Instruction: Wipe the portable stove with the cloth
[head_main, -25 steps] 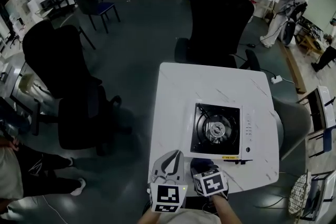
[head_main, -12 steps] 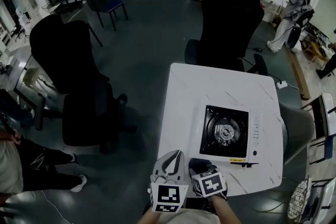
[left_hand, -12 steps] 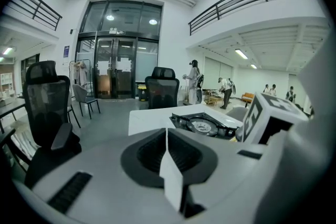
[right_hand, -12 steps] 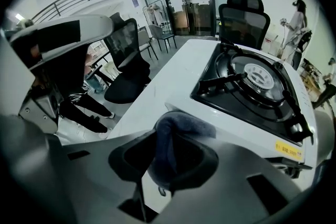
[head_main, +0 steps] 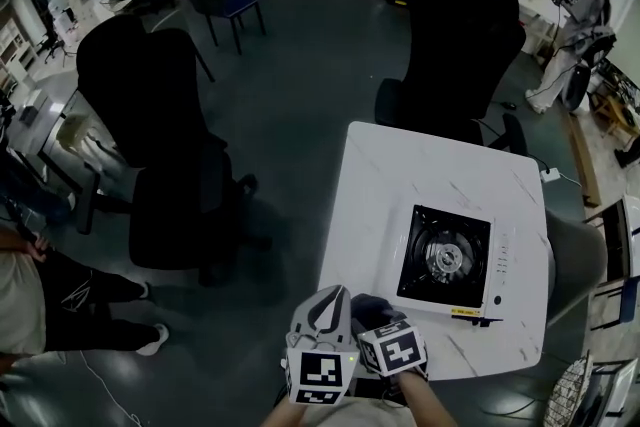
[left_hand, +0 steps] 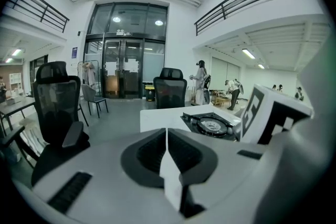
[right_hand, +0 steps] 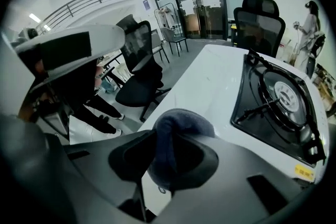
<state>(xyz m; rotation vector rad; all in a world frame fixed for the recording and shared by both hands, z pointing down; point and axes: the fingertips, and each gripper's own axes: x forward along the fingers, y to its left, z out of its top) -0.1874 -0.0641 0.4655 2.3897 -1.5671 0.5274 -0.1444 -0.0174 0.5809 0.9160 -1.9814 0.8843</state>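
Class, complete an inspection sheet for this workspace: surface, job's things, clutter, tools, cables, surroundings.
Surface: white table, only the portable stove on it.
Job's things: portable stove on the table's near right part; dark cloth in the right tool.
Clutter: nothing seen.
Tools: left tool shut, empty; right tool shut on the cloth; both by the table's near edge.
Cables: white power strip with a lead, on the floor past the table's far right corner.
Surroundings: black office chairs; a standing person far right.
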